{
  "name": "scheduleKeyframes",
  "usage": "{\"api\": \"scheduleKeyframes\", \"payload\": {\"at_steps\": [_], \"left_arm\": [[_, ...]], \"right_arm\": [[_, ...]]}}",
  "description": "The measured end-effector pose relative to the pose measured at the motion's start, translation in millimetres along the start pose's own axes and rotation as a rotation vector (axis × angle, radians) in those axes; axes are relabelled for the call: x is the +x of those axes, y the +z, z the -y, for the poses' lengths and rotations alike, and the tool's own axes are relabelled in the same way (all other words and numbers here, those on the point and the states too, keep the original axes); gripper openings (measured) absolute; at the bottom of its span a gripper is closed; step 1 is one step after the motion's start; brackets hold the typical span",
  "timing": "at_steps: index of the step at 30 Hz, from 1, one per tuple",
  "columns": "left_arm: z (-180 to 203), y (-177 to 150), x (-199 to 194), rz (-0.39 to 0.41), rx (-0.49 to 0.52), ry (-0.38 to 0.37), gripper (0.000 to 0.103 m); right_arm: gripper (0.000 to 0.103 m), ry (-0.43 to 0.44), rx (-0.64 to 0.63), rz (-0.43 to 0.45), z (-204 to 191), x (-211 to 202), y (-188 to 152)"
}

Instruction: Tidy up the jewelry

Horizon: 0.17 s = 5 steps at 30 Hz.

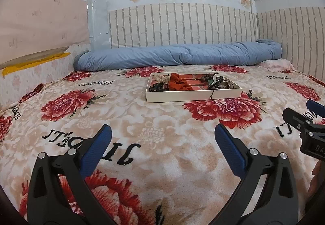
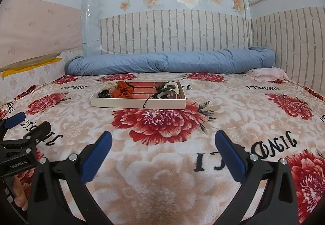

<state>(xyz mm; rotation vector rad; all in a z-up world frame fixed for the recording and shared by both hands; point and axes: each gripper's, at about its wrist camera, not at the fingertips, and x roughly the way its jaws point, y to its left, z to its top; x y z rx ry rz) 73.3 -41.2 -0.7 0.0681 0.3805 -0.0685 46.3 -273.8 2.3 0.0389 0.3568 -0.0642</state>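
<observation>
A bed [image 2: 162,174] under a floral blanket [image 1: 142,143] fills both views, with a rolled blue quilt [image 2: 170,61] along the brick-patterned wall behind. We see a shallow white tray [image 2: 138,104] lying flat mid-bed, well apart from both tools. It holds the jewelry: an orange scrunchie [image 2: 122,89] and dark clips towards its left end, and bracelets and cords [image 2: 162,91] towards its right, one cord hanging over the near rim. We hold the left tongs [image 1: 162,139] and the right tongs [image 2: 162,143] side by side above bare blanket, each spread wide and holding nothing. We judge that this scene fits either sorting ahead or sorting finished.
</observation>
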Motion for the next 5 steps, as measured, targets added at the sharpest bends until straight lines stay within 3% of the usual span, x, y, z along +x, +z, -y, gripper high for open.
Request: {"api": "scheduleKeyframes", "payload": {"at_steps": [5], "left_arm": [[1.0,1.0,-1.3,0.007,0.007,0.001,0.098]], "right_arm": [[0.099,0.0,-0.001,-0.001,0.2,0.1,0.0]]}}
